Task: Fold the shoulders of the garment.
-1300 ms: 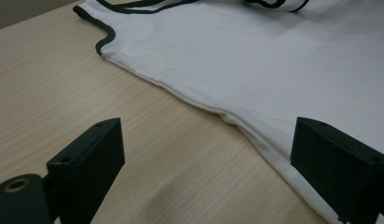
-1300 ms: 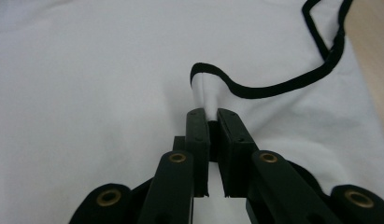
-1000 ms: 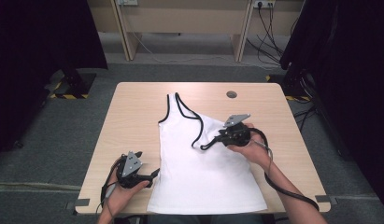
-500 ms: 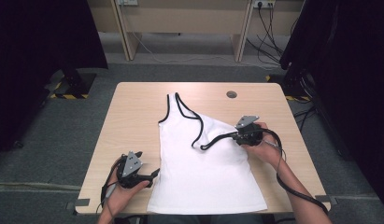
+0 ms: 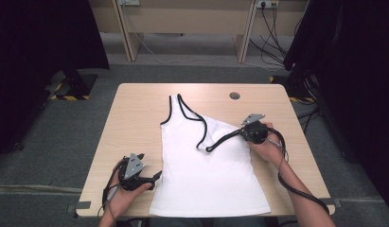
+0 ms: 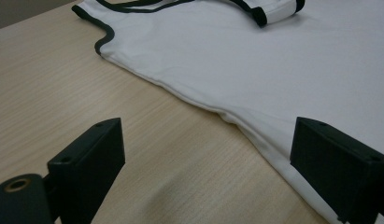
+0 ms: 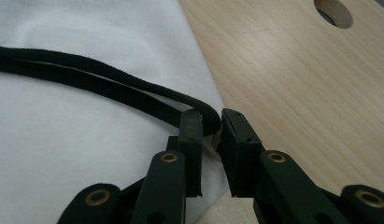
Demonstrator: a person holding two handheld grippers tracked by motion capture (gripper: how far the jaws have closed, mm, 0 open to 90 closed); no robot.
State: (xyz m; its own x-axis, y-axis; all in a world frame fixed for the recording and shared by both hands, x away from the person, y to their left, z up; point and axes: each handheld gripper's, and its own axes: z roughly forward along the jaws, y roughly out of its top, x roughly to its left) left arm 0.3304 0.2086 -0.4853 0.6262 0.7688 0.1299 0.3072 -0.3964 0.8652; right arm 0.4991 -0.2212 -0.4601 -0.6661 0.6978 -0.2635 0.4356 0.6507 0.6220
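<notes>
A white tank top (image 5: 206, 175) with black trim lies flat on the wooden table (image 5: 135, 109), neck toward the far edge. Its right strap is folded down across the chest. My right gripper (image 5: 241, 134) is at the shirt's right edge, and its jaws have just been closing on the black trim (image 7: 133, 91), which is pinched between the pads. The right gripper view shows this grip (image 7: 212, 122) over the white cloth (image 7: 63, 140). Near the shirt's lower left side my left gripper (image 5: 156, 177) rests open. Its jaws (image 6: 208, 140) straddle the side seam (image 6: 236, 119).
A round cable hole (image 5: 234, 96) sits in the table beyond the shirt, also in the right gripper view (image 7: 333, 11). Bare wood lies left and right of the shirt. Desk legs and cables stand on the grey floor behind the table.
My right gripper has moved to the right, drawing the black trim out toward the shirt's right edge, and its jaws have narrowed. The left gripper has stayed put.
</notes>
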